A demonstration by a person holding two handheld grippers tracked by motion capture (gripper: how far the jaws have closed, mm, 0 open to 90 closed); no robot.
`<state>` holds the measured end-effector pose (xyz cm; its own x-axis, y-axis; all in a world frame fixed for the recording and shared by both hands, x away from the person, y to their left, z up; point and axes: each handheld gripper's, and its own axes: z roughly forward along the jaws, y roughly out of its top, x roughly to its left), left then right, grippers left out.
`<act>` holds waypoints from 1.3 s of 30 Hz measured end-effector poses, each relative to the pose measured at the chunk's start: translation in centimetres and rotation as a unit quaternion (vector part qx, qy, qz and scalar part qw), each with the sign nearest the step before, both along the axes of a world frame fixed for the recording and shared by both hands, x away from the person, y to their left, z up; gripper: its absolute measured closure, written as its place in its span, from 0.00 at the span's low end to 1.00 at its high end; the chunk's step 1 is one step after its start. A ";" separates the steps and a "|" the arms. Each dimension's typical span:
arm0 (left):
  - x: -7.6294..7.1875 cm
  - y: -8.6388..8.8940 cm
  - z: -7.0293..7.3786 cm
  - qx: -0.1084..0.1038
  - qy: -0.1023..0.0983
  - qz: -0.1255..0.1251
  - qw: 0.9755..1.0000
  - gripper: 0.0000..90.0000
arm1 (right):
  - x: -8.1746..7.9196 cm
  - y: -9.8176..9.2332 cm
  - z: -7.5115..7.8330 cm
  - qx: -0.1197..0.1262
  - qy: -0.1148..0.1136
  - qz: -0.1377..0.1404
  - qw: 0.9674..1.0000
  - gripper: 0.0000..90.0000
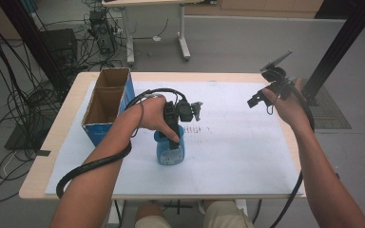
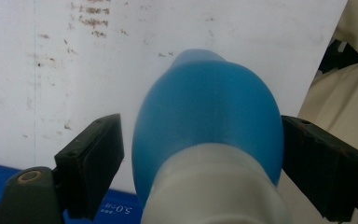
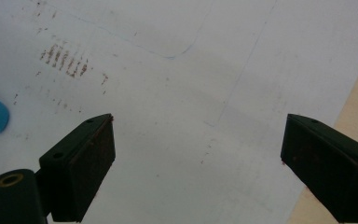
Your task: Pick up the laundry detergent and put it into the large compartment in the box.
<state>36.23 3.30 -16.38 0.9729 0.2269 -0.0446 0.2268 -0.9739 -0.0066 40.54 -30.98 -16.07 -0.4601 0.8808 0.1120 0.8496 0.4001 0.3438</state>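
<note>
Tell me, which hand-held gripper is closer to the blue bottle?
Left. The left hand-held gripper is right at the blue bottle, its jaws on either side of it. The right hand-held gripper is far off, open above the white sheet.

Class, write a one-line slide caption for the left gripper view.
Left tool straddling a blue bottle with a white neck, its left pad just clear of it, above a smudged white sheet.

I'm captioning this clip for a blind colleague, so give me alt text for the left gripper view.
A blue bottle with a white neck stands between the two black fingers of the left gripper, seen from above. The right finger touches its side, while a narrow gap shows at the left one. Beneath lies a white sheet with brownish smudges.
</note>
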 end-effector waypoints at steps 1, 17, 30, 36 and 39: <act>0.0 0.0 0.0 0.000 0.000 -0.001 1.000 0.22 | 0.0 0.0 0.0 0.000 0.000 0.000 1.000 0.11; 0.1 0.3 -0.2 -0.001 0.001 -0.004 1.000 0.41 | 0.0 -0.2 0.0 0.001 -0.002 -0.001 1.000 0.11; 0.2 0.2 -0.1 0.000 -0.001 -0.008 1.000 0.42 | -0.1 -0.1 0.1 0.000 -0.005 -0.001 1.000 0.11; 0.3 0.0 -0.1 0.004 0.002 -0.009 1.000 0.42 | 0.0 0.0 -0.1 -0.001 -0.004 -0.002 1.000 0.11; 0.3 -0.1 -0.1 0.005 0.001 -0.010 1.000 0.42 | 0.0 0.0 -0.1 -0.002 -0.004 -0.001 1.000 0.11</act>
